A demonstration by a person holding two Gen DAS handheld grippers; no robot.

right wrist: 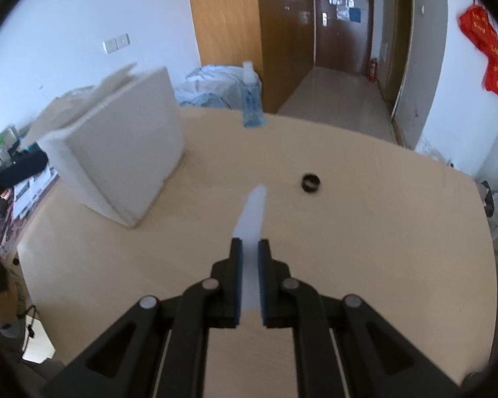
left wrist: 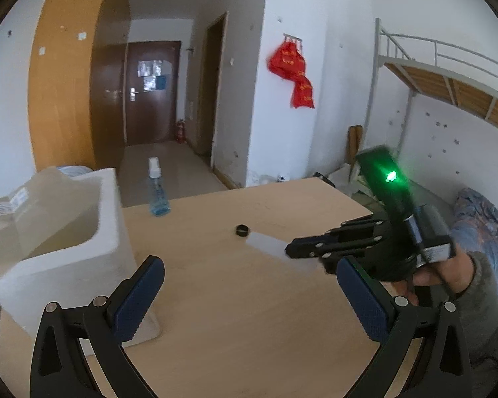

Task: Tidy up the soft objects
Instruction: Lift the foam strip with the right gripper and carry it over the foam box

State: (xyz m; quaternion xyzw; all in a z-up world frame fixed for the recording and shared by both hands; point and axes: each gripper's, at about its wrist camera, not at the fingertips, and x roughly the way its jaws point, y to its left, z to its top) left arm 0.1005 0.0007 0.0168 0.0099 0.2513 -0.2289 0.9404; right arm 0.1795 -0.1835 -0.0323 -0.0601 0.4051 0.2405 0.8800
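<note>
Your white foam box (left wrist: 83, 232) stands open-topped on the left of the counter (left wrist: 249, 315), and what little of its inside shows looks bare, while the spray bottle (left wrist: 156, 189) of blue liquid stands upright at the far edge. Your right gripper (right wrist: 249, 248) has its jaws clamped on the white soft strip (right wrist: 254, 212), held above the counter with its long axis running along the fingers and its free end pointing away, toward the small black ring (right wrist: 310, 183). Your left gripper (left wrist: 249, 285) holds its jaws wide apart on nothing.
</note>
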